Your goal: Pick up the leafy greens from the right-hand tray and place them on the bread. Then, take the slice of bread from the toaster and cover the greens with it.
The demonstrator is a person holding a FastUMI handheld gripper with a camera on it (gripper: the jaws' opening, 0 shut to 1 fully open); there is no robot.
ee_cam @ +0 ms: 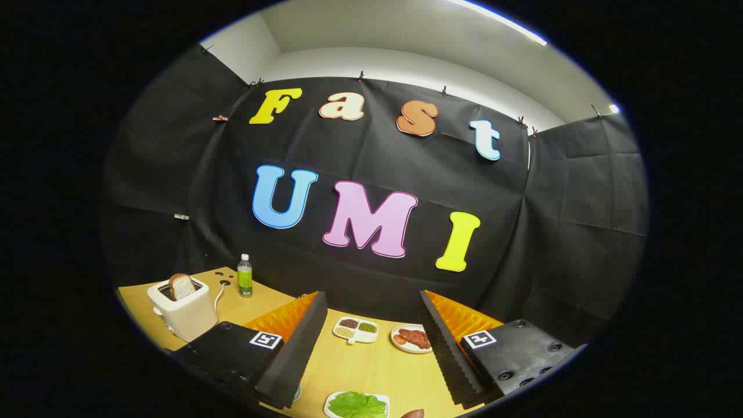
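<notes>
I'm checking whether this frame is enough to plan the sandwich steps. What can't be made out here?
- The bread to put the greens on: I can't pick it out.
- Tray of leafy greens, between the open gripper fingers: near side cut off.
- Toaster: base behind the left finger.
- Divided dish beyond the fingers: contents too small to name.
- Reddish object beside the greens: mostly cut off.

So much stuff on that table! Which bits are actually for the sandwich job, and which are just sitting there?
For the job:
- leafy greens on their tray, between the open gripper fingers
- bread slice standing in the toaster

Just lying about:
- green bottle behind the toaster
- divided dish of beans
- plate of meat
</notes>
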